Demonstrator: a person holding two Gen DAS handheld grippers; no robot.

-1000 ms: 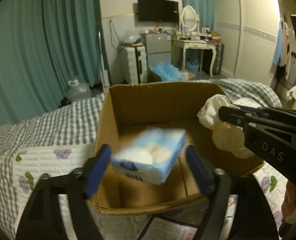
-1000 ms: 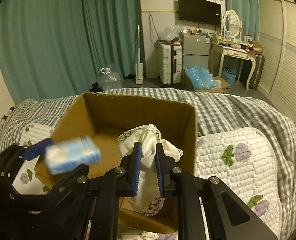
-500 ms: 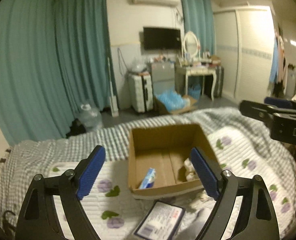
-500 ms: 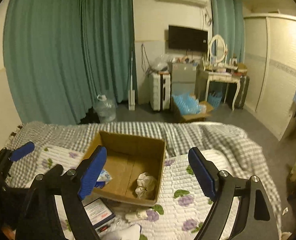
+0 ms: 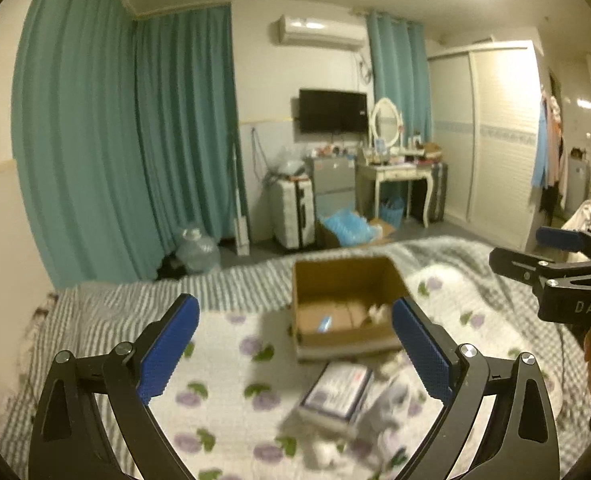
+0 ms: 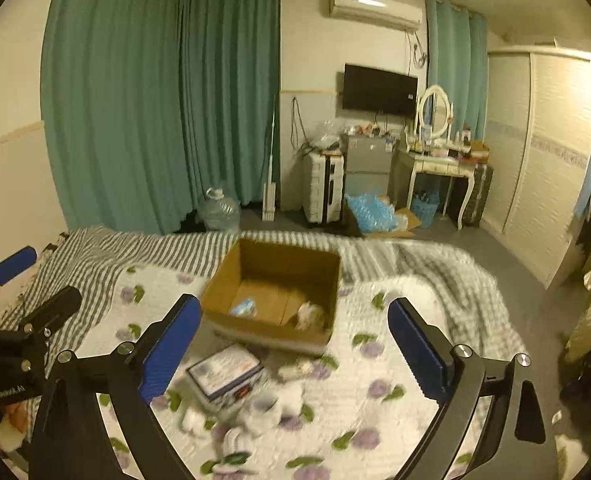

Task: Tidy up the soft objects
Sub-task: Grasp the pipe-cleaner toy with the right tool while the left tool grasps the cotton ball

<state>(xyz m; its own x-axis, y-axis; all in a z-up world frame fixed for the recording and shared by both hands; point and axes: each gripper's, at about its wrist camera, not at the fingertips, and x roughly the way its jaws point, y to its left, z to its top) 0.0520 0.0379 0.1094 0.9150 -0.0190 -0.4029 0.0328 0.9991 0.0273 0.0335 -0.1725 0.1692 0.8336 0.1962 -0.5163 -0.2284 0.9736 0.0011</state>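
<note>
— What's around you?
— A bedroom; a bed (image 6: pixel 395 360) with a flowered quilt carries an open cardboard box (image 6: pixel 273 334).
— Your claws?
— My left claw (image 5: pixel 295 354) and right claw (image 6: pixel 293 354) are both spread wide, holding nothing, above the quilt.
— The soft things?
— A blue tissue pack (image 6: pixel 242 307) and a white cloth (image 6: pixel 310 314) lie inside the box; blurred white pieces (image 6: pixel 263 412) lie on the quilt beside a booklet (image 6: pixel 225 372).

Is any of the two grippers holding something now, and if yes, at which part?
Nothing is held. The left gripper and the right gripper both have open, empty jaws. The tissue pack and white cloth lie inside the cardboard box.
</note>
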